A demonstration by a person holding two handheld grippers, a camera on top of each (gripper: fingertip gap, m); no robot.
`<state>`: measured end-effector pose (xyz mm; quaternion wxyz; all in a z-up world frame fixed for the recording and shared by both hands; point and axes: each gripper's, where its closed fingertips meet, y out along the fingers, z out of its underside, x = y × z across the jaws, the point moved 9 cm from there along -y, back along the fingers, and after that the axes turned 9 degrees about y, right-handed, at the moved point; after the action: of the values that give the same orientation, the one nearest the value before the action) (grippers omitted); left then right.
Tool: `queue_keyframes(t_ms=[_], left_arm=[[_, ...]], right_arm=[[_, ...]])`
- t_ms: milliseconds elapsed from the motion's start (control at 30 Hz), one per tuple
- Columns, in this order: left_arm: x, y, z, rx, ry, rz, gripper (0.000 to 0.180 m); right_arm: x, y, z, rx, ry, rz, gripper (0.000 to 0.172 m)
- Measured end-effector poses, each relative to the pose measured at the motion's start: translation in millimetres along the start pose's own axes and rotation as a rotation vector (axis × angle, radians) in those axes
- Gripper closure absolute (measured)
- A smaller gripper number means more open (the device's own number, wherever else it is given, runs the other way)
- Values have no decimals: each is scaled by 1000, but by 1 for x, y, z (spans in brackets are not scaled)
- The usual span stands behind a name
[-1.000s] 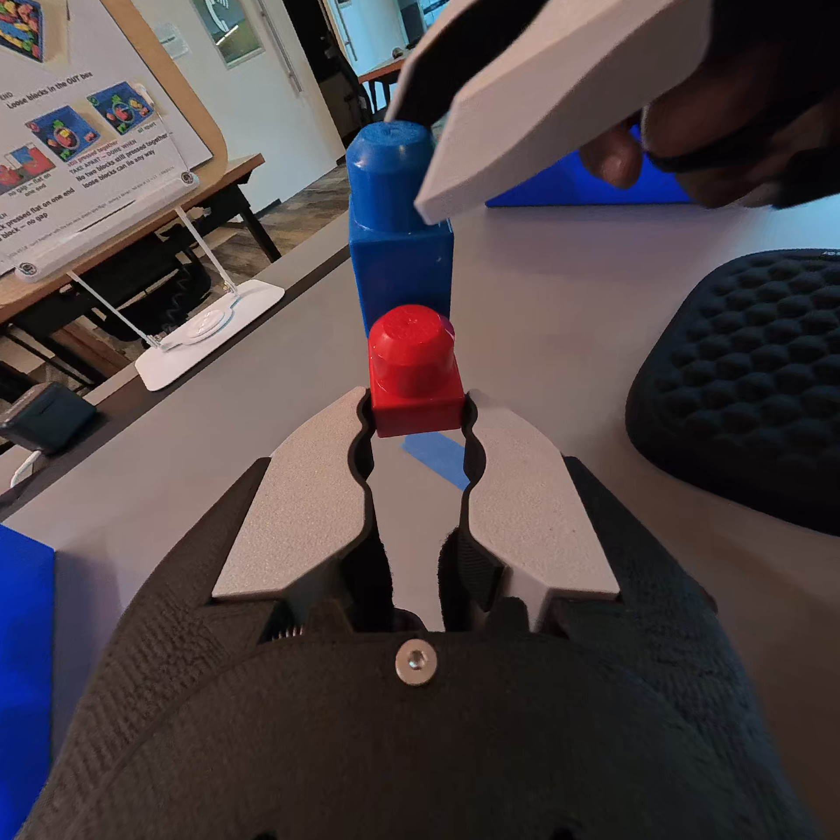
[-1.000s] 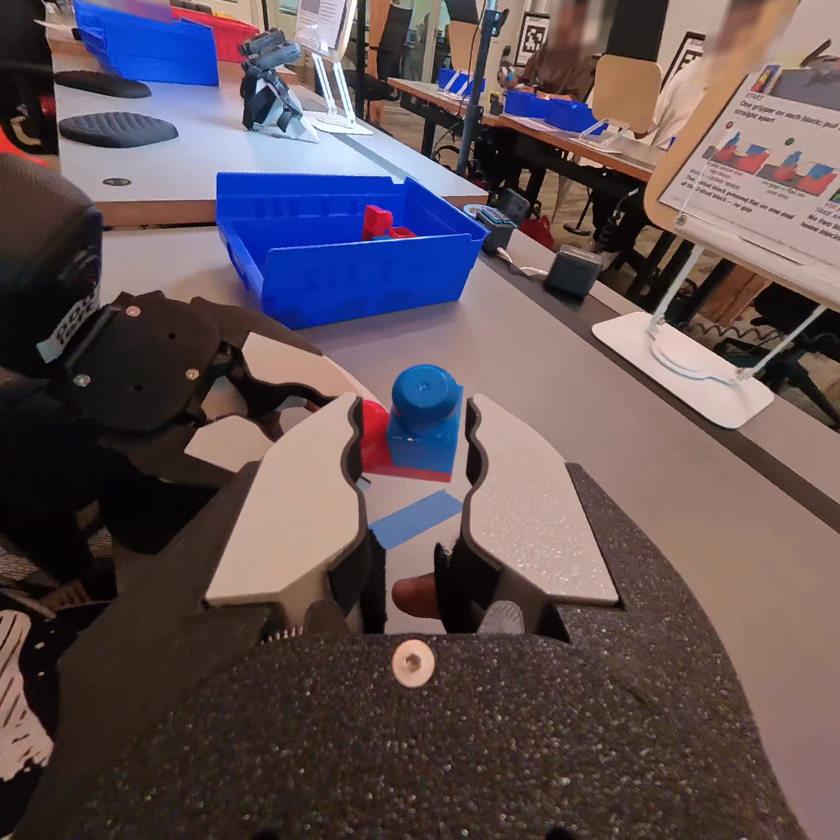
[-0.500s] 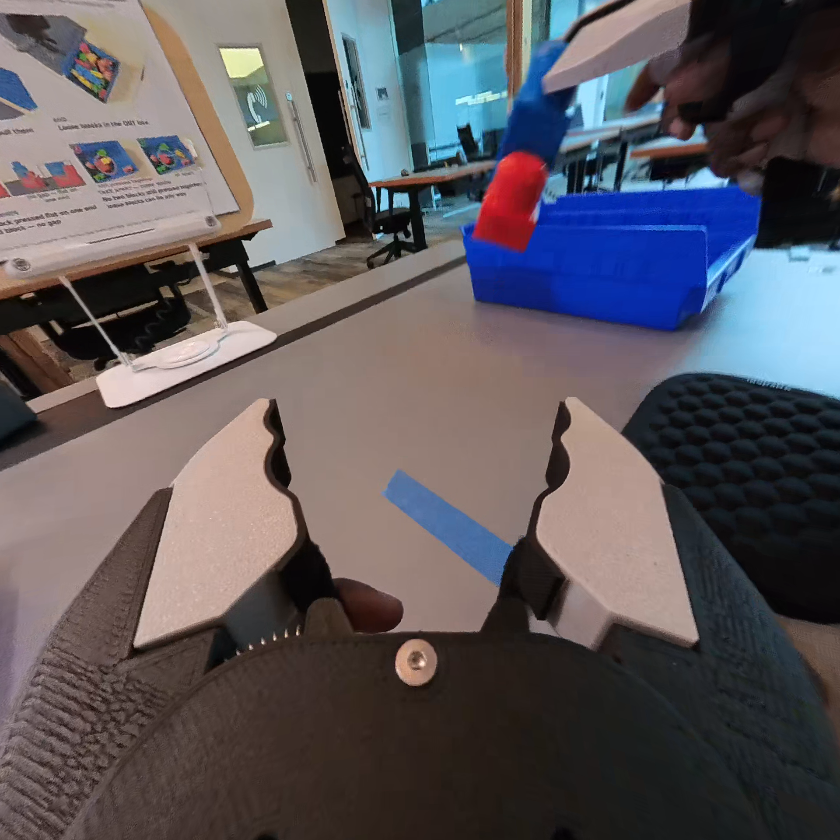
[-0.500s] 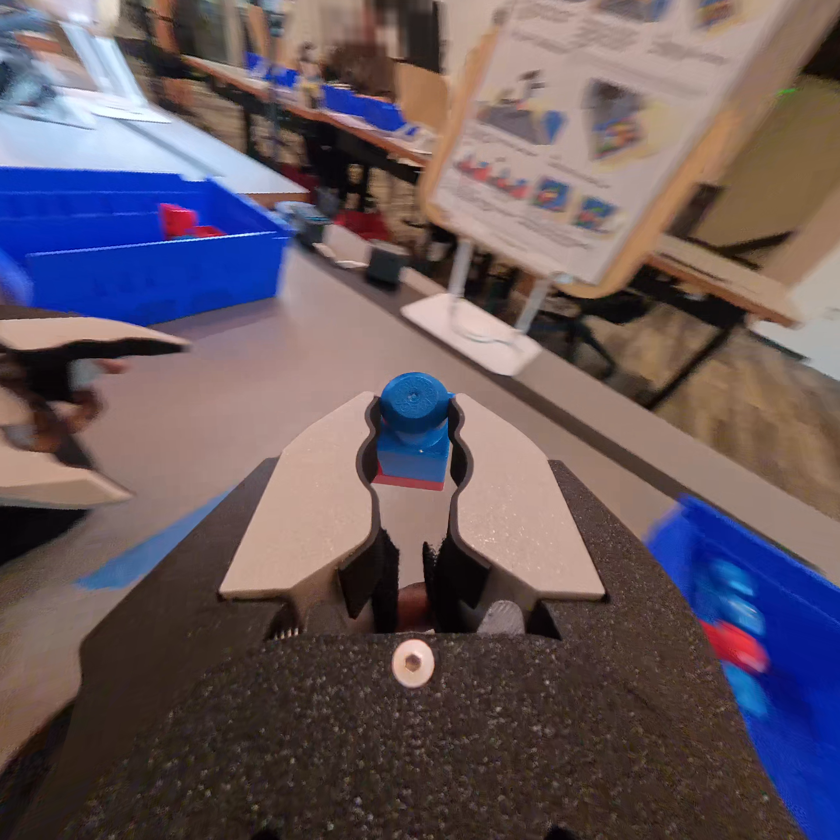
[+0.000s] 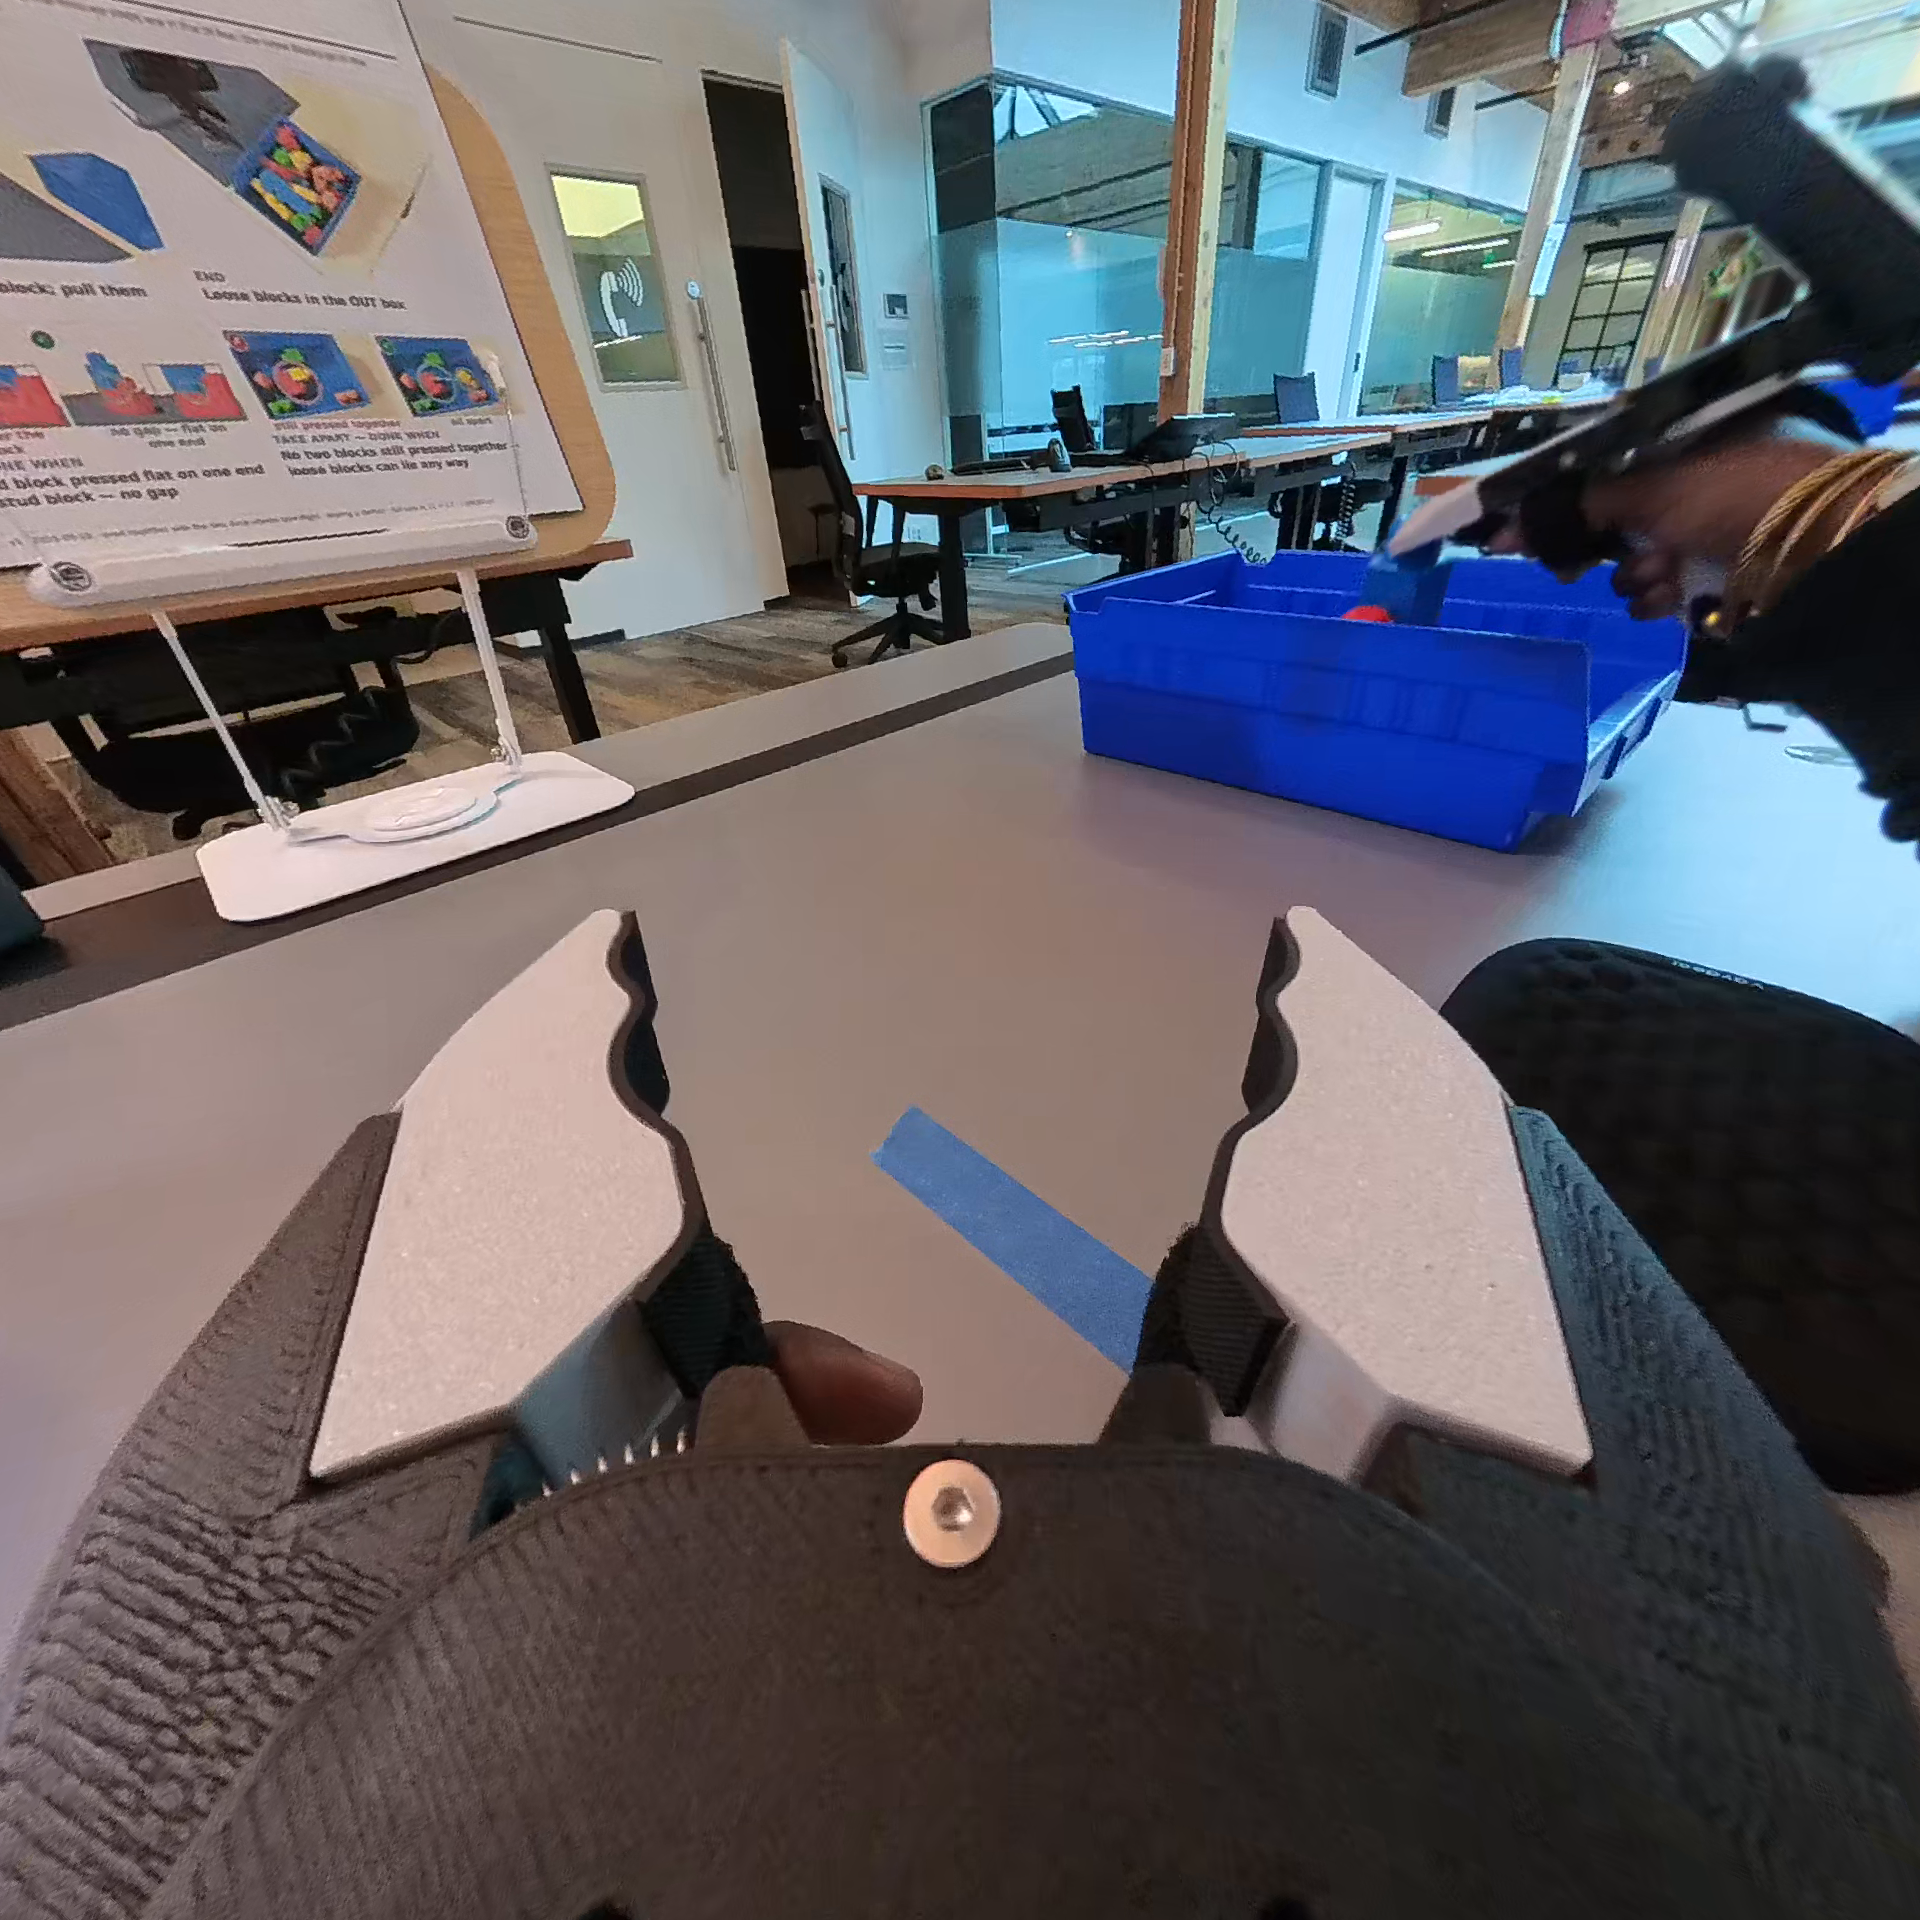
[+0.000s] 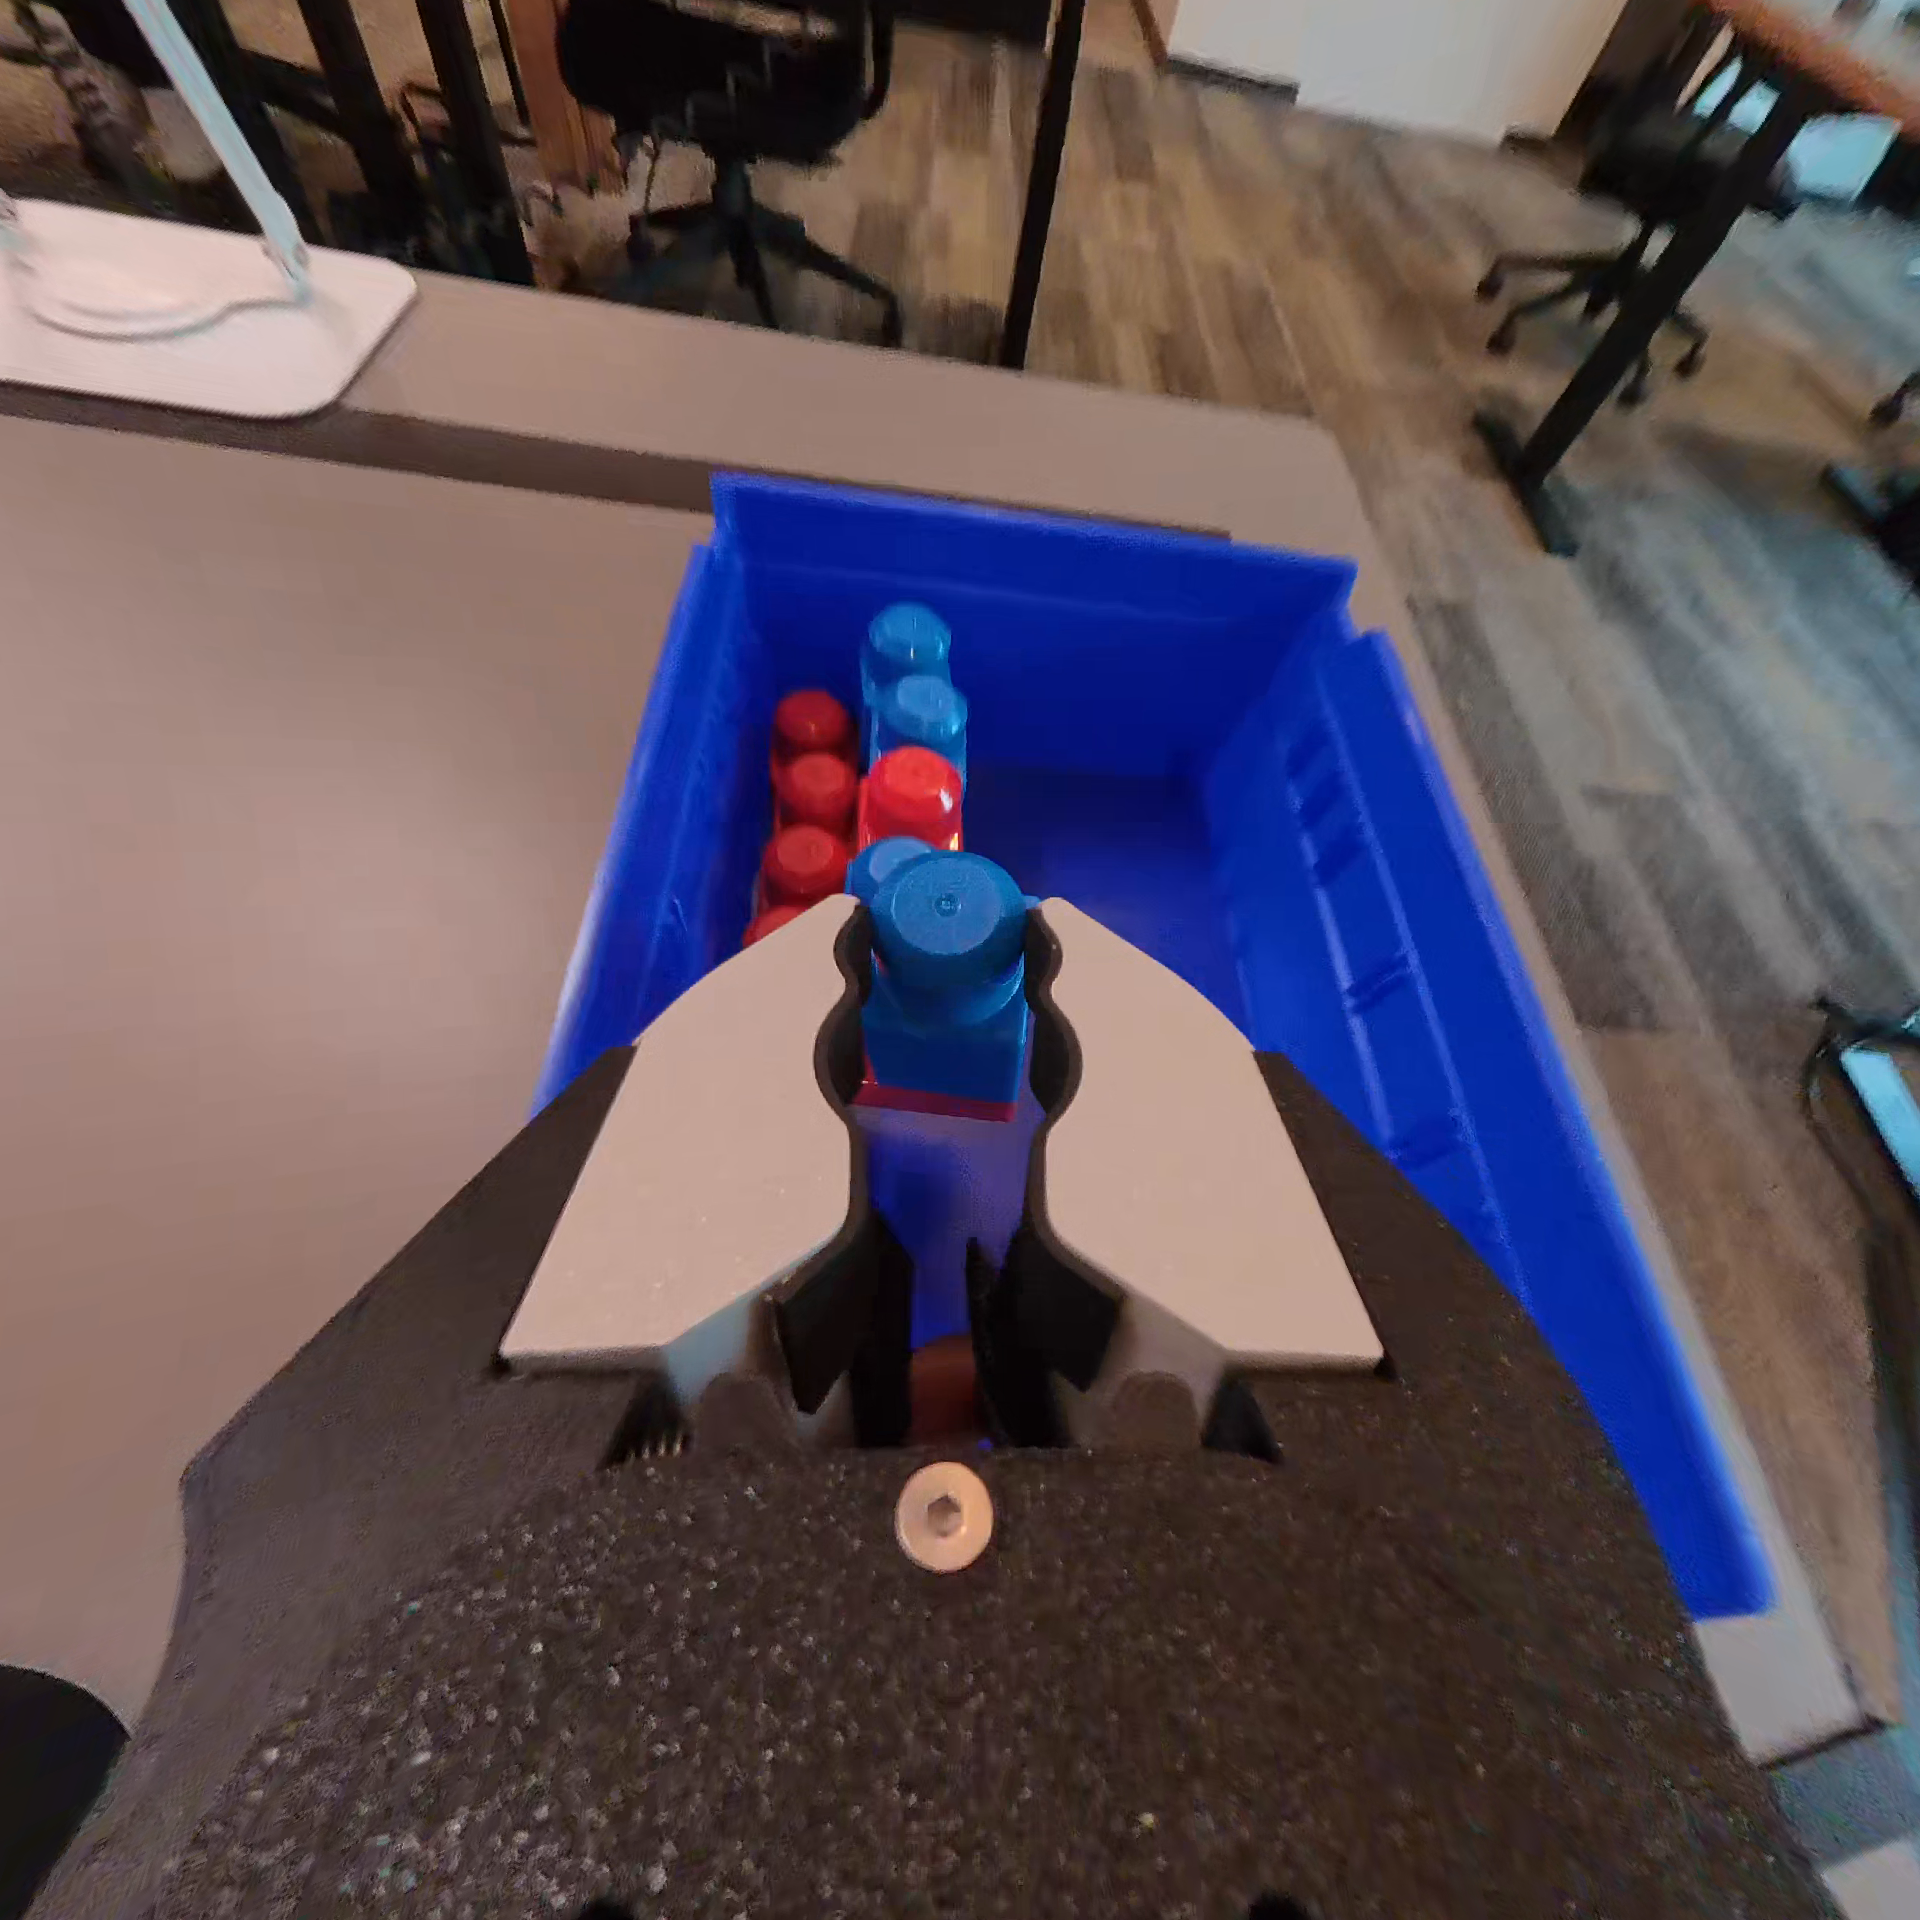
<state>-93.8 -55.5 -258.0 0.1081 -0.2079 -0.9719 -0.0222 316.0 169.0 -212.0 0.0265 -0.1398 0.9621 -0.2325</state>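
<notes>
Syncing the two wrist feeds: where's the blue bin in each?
Left wrist view: blue bin sits upper right on the grey table, far off, under the right tool.
Right wrist view: the bin fills the centre, directly below that tool, which grips a blue block.
Shared landmark: the white stand base.

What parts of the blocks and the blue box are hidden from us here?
- Right wrist view: the red piece under the held blue block is mostly hidden by that block.
- Right wrist view: the right gripper covers the blue bin's near floor and the nearest red studs.
- Left wrist view: the bin's wall hides its contents; the held block is blurred.
</notes>
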Motion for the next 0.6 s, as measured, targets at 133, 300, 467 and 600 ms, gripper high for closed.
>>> queue_keyframes(t_ms=[133, 300, 467, 600], left_arm=[[0, 1, 1, 7, 5, 2, 72], [0, 1, 1, 16, 3, 7, 74], [0, 1, 2, 15, -5, 8, 76], [0, 1, 2, 16, -6, 9, 76]], right_arm=[[3, 17, 17, 81, 40, -27, 143], [7, 29, 26, 138, 49, -38, 143], [8, 36, 29, 161, 56, -37, 143], [7, 40, 31, 167, 75, -46, 143]])
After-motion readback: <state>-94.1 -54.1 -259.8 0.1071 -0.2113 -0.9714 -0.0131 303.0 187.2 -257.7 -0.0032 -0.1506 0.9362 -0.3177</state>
